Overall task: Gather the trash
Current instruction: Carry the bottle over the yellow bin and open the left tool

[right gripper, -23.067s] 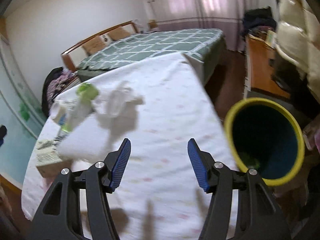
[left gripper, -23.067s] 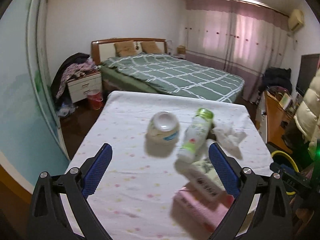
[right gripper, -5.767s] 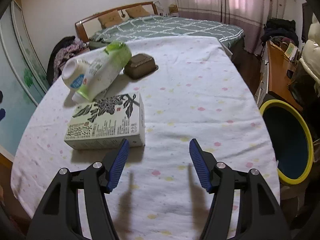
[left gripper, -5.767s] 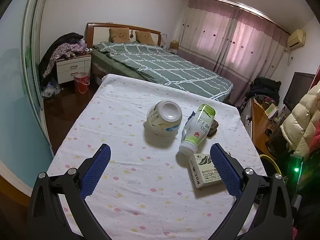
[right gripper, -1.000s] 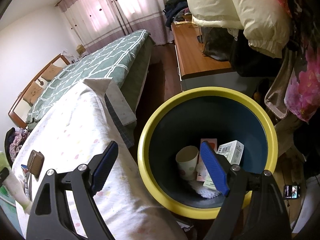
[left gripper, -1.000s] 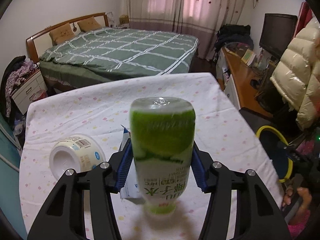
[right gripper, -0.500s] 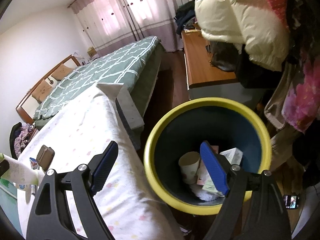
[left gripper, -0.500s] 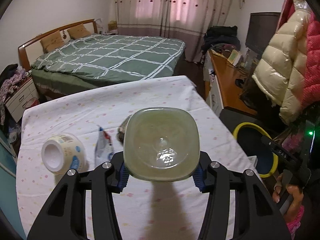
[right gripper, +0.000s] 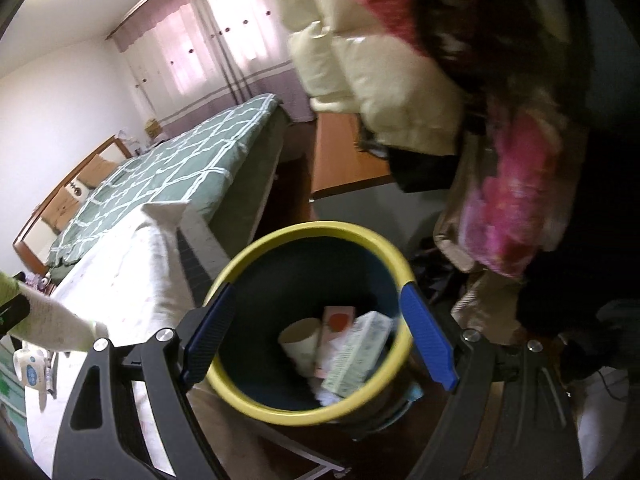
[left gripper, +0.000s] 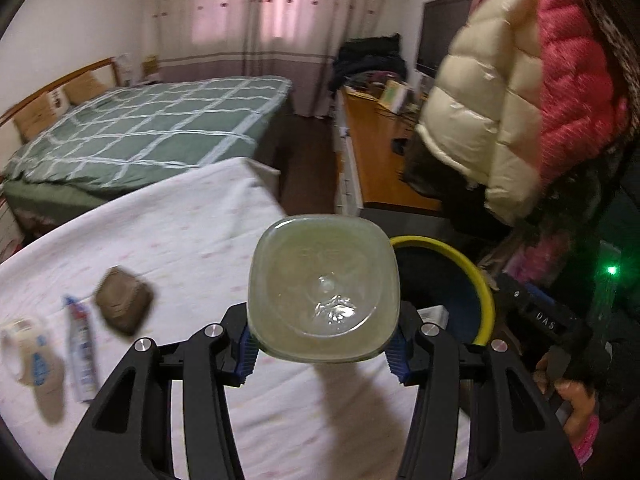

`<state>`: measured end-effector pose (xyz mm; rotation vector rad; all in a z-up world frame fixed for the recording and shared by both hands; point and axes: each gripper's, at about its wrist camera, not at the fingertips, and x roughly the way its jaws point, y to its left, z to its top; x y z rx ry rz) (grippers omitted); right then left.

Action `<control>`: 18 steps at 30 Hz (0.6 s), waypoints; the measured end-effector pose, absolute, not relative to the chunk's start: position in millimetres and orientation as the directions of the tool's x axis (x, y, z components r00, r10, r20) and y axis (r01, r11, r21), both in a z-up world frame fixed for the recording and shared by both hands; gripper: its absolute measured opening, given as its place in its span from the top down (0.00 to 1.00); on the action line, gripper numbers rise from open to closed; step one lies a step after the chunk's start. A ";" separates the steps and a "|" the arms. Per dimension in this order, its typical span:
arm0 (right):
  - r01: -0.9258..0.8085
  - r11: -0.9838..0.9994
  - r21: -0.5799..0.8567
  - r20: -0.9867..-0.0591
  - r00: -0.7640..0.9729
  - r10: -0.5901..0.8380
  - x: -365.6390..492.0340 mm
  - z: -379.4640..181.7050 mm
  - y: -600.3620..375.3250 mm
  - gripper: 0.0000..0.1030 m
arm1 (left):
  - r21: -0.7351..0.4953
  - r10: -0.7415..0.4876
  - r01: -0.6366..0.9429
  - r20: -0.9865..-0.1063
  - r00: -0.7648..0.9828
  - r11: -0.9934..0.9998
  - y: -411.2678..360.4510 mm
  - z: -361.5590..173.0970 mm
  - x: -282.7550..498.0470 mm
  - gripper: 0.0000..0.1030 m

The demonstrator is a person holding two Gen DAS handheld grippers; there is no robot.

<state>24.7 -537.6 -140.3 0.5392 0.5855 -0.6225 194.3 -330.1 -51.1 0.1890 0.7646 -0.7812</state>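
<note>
My left gripper (left gripper: pixel 322 354) is shut on a plastic drink bottle (left gripper: pixel 323 290), its square clear base facing the camera, held above the table's right edge near the yellow-rimmed dark bin (left gripper: pixel 456 264). The bottle also shows at the left edge of the right wrist view (right gripper: pixel 52 324). My right gripper (right gripper: pixel 320 344) is open and empty over the bin (right gripper: pixel 256 392), which holds a paper cup (right gripper: pixel 300 344), a pink box (right gripper: pixel 336 320) and a white carton (right gripper: pixel 356 352). On the table lie a brown container (left gripper: pixel 122 304), a flattened carton (left gripper: pixel 82 348) and a white cup (left gripper: pixel 32 352).
The table has a white dotted cloth (left gripper: pixel 180 232). A green plaid bed (left gripper: pixel 140 132) stands behind it. A wooden desk (left gripper: pixel 376 152) and hanging cream and red puffer jackets (left gripper: pixel 520 112) are at the right, close to the bin.
My left gripper has swung right with the bottle, toward the bin. My right gripper has moved closer over the bin, which now sits between its fingers.
</note>
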 end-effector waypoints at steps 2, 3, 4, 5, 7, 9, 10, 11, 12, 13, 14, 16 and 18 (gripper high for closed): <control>0.677 0.680 0.281 -0.649 0.656 -0.385 15.7 -141.9 -544.3 0.23 | -0.129 -0.584 0.721 -0.688 0.430 0.681 -351.8 -54.4 189.5 0.51; 0.682 0.678 0.274 -0.652 0.650 -0.390 12.2 -142.4 -546.6 0.23 | -0.137 -0.595 0.734 -0.691 0.410 0.665 -363.3 -56.9 186.9 0.51; 0.686 0.677 0.267 -0.654 0.645 -0.396 9.9 -142.6 -547.7 0.23 | -0.144 -0.603 0.745 -0.694 0.393 0.651 -374.6 -59.4 184.2 0.51; 0.689 0.676 0.262 -0.654 0.641 -0.400 7.6 -142.7 -548.6 0.23 | -0.148 -0.609 0.754 -0.696 0.380 0.640 -384.8 -61.7 181.4 0.51; 0.695 0.672 0.256 -0.657 0.635 -0.406 2.8 -143.7 -550.9 0.23 | -0.148 -0.619 0.774 -0.699 0.358 0.615 -407.0 -66.3 174.9 0.51; 0.697 0.670 0.257 -0.662 0.632 -0.404 -0.7 -145.3 -553.0 0.23 | -0.144 -0.623 0.792 -0.705 0.338 0.593 -426.7 -71.5 168.3 0.51; 0.698 0.668 0.258 -0.664 0.630 -0.403 -2.8 -146.2 -554.8 0.23 | -0.144 -0.626 0.800 -0.708 0.328 0.582 -435.8 -74.5 166.0 0.51; 0.700 0.666 0.258 -0.665 0.629 -0.403 -3.2 -146.9 -555.4 0.23 | -0.144 -0.628 0.808 -0.711 0.317 0.571 -445.8 -78.2 163.4 0.50; 0.701 0.665 0.258 -0.667 0.627 -0.402 -4.0 -147.5 -556.1 0.23 | -0.143 -0.627 0.813 -0.715 0.309 0.564 -453.4 -81.7 162.9 0.50; 0.702 0.664 0.259 -0.667 0.627 -0.402 -4.9 -147.4 -557.0 0.23 | -0.141 -0.623 0.818 -0.722 0.300 0.557 -461.6 -86.1 162.4 0.50; 0.703 0.661 0.263 -0.666 0.628 -0.402 -6.1 -147.0 -557.8 0.23 | -0.141 -0.623 0.820 -0.723 0.298 0.555 -468.3 -89.8 162.6 0.37; 0.701 0.661 0.267 -0.663 0.632 -0.402 -7.4 -145.4 -557.2 0.23 | -0.114 -0.615 0.804 -0.709 0.346 0.583 -472.4 -92.2 163.2 0.25; 0.698 0.666 0.264 -0.659 0.634 -0.403 -8.7 -143.0 -554.8 0.23 | -0.109 -0.616 0.792 -0.694 0.372 0.600 -465.8 -88.2 163.2 0.25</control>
